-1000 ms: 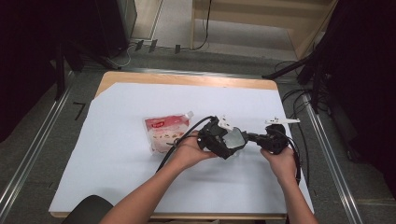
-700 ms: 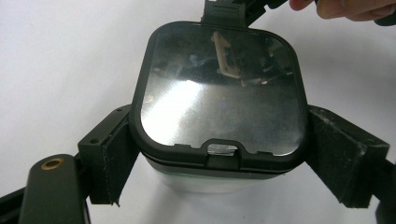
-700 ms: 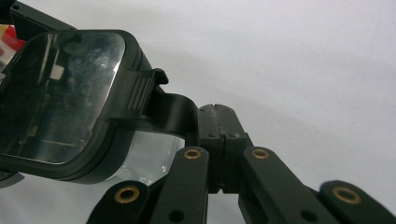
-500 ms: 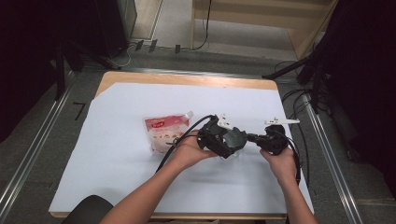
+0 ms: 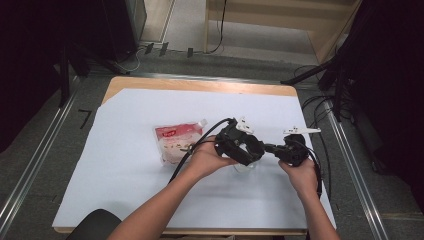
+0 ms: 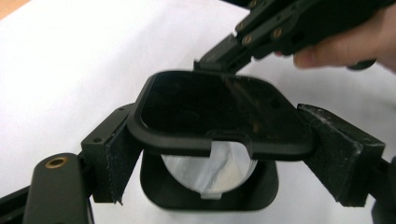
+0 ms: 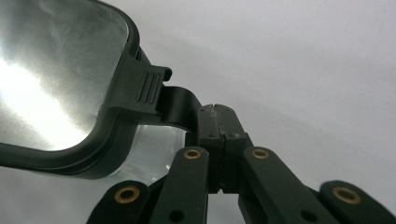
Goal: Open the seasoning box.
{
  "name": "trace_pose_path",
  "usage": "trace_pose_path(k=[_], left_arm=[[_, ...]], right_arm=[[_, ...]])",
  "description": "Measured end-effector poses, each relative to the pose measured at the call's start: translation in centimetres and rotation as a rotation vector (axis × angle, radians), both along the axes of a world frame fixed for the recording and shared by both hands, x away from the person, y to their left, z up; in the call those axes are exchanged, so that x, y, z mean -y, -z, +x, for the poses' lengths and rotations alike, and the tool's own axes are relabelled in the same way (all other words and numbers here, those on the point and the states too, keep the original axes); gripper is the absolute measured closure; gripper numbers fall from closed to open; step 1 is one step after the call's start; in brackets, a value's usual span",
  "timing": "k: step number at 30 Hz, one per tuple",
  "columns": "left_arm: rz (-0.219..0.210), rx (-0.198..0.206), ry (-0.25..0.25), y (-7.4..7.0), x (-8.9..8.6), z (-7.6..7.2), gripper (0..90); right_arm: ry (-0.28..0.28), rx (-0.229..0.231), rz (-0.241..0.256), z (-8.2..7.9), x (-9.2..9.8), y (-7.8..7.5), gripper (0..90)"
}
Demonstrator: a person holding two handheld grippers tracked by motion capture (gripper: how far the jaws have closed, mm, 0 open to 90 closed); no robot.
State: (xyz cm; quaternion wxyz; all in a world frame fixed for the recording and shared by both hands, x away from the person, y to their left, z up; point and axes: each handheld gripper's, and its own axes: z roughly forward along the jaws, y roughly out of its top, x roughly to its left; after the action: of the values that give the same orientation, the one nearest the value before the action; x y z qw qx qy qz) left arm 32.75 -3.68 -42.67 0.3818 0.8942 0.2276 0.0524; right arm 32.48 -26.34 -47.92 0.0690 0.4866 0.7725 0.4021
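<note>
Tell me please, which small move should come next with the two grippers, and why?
Probably the right gripper should keep lifting the lid further back. Its jaws are shut on the lid's tab, the lid stands only partly raised above the black box, and the left gripper clamps the box on both sides, so it should stay steady.

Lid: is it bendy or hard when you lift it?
Probably hard: the lid looks flat though the right gripper holds it by one small tab. Likely light, since that pinch holds it up. Its shiny pane may be slippery.
</note>
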Motion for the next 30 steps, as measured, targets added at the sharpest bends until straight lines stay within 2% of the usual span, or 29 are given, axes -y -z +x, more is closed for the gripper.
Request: trace_pose_path(k=[1,3,4,5,7,9,12,13,17,21,25,26,30], left_arm=[[0.006,-0.009,0.002,-0.3,0.2,0.1,19.0],[-0.007,-0.019,0.007,-0.6,0.3,0.3,19.7],[-0.058,-0.054,0.039,-0.8,0.1,0.3,29.7],[-0.077,-0.064,0.035,-1.0,0.1,0.4,44.3],[-0.064,-0.043,0.035,-1.3,0.3,0.5,42.6],[-0.058,-0.045,0.044,-1.5,0.4,0.6,43.5],[-0.030,-0.020,0.066,-1.8,0.6,0.5,51.8],[-0.007,-0.003,0.076,-1.8,0.8,0.3,52.6],[0.026,0.008,0.116,-1.8,1.3,0.0,54.1],[0.023,-0.015,0.126,-1.9,1.5,0.1,59.9],[0.025,-0.010,0.149,-2.2,1.5,0.1,67.7],[0.022,-0.008,0.153,-2.3,1.5,0.1,72.4],[0.024,-0.023,0.177,-2.4,1.5,0.2,79.3]], right_arm=[[-0.001,-0.004,0.000,0.0,0.0,0.0,90.0],[-0.006,0.006,-0.003,0.0,0.0,0.1,90.0],[-0.008,0.001,-0.001,0.0,0.0,0.0,90.0],[-0.010,0.005,-0.003,0.0,0.0,0.1,90.0],[-0.024,-0.002,0.000,0.0,0.0,0.1,90.0],[-0.017,0.005,-0.008,-0.1,-0.3,0.1,90.0],[-0.025,-0.001,0.000,-0.1,-0.2,0.1,90.0],[-0.027,0.001,0.001,-0.1,-0.2,0.1,90.0],[-0.036,0.002,-0.013,-0.1,-0.4,0.2,90.0],[-0.037,0.003,-0.013,-0.1,-0.4,0.2,90.0],[-0.041,-0.008,-0.010,-0.2,-0.5,0.2,90.0],[-0.042,-0.008,-0.013,-0.2,-0.5,0.3,90.0],[-0.043,-0.007,-0.014,-0.2,-0.6,0.3,90.0]])
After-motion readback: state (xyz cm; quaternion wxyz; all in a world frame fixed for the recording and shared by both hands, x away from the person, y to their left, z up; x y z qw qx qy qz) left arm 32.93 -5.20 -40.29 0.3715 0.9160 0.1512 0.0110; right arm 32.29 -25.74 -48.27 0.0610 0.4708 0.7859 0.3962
